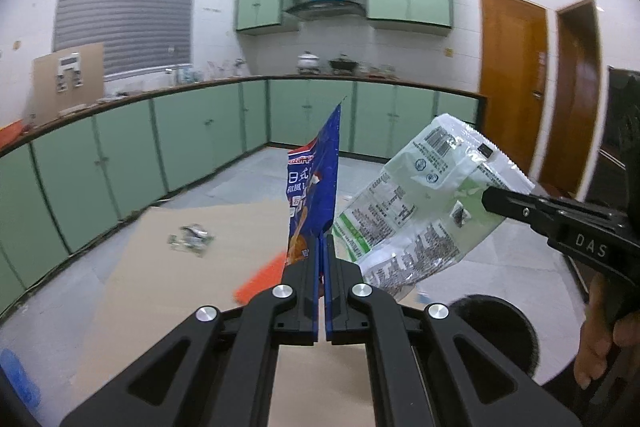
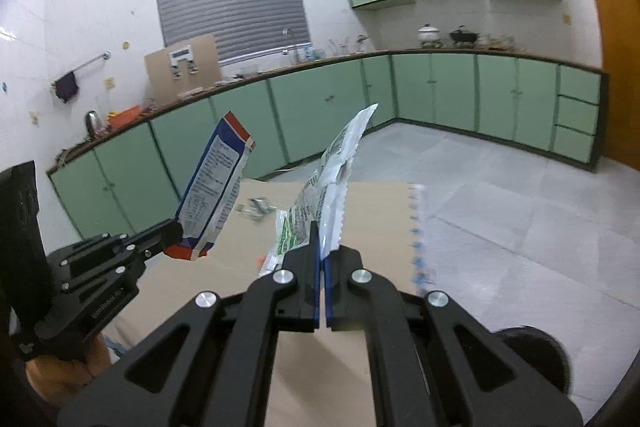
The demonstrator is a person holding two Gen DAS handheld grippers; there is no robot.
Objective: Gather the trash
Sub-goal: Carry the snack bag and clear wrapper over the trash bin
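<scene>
The left gripper (image 1: 324, 247) was clamped on the lower edge of a blue snack wrapper (image 1: 316, 187), which stood upright above the jaws. The right gripper (image 2: 323, 247) was likewise closed, pinching a white-and-green wrapper (image 2: 332, 183) by its crimped end. Both wrappers were held in the air above a sheet of cardboard (image 1: 200, 267) laid on the tiled floor.

Handling judgement: both wrappers appeared to be empty film, very light, limp and slick. An edge pinch at a sealed seam should hold them; a grip on the loose middle would likely let the film fold or slide out.

The left wrist view showed the white-and-green wrapper broadside, with its printed panel legible, and the right gripper entering from the right with a hand (image 1: 600, 339) beneath it. The right wrist view showed that wrapper edge-on, and instead presented the back panel of the blue snack wrapper. A small crumpled foil piece (image 1: 191, 239) lay on the cardboard, apart from both grippers and not yet collected.
</scene>
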